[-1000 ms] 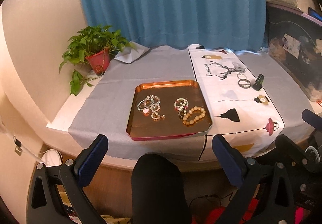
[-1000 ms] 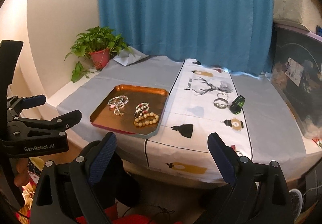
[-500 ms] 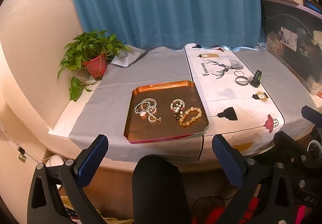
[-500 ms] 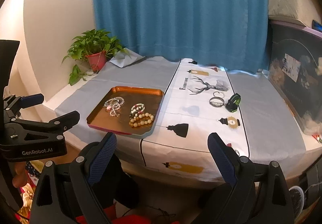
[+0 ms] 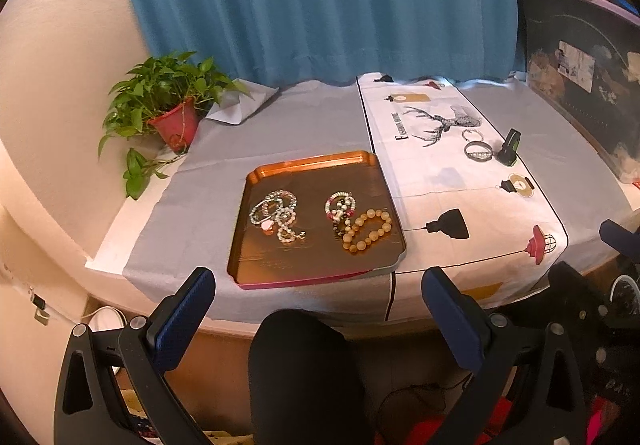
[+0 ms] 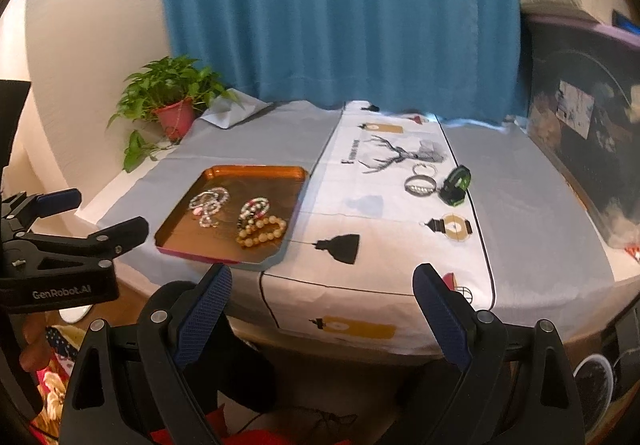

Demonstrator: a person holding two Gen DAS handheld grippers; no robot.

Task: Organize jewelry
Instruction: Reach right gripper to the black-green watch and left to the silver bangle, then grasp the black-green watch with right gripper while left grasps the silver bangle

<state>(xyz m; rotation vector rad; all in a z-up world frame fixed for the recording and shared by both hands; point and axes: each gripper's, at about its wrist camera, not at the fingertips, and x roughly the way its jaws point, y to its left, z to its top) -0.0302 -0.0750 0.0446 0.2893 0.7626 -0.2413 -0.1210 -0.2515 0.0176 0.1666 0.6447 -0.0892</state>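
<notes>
1. A copper-coloured tray (image 5: pixel 276 273) sits near the front edge of the table, on the grey cloth (image 5: pixel 200 213), its right side just touching the white printed runner (image 5: pixel 440 181).
2. In the tray lie a cluster of pale bead bracelets (image 5: pixel 276 215) on the left, a pink-and-white beaded bracelet (image 5: pixel 340 205) to the right of it, and an amber bead bracelet (image 5: pixel 368 231) touching that one on its near side.
3. Further back on the runner, beside a printed deer (image 5: pixel 436 123), rest a silver bangle (image 5: pixel 478 151), a thinner ring-shaped piece (image 5: pixel 472 134) just behind it, and a black-and-green object (image 5: pixel 509 147) standing at the runner's right border.
4. A potted green plant (image 5: pixel 168 105) in a red pot stands at the table's far left corner, against the cream wall.
5. A blue curtain (image 5: pixel 320 1) hangs behind the table; a dark panel (image 5: pixel 580 85) stands to the right.
6. The left gripper (image 5: pixel 318 295) hovers short of the table edge, jaws spread wide with nothing between them.
7. The right gripper (image 6: pixel 322 293) likewise hangs before the runner's front edge, jaws wide apart and empty.
8. A dark-clad knee (image 5: pixel 304 365) shows below the table edge.
</notes>
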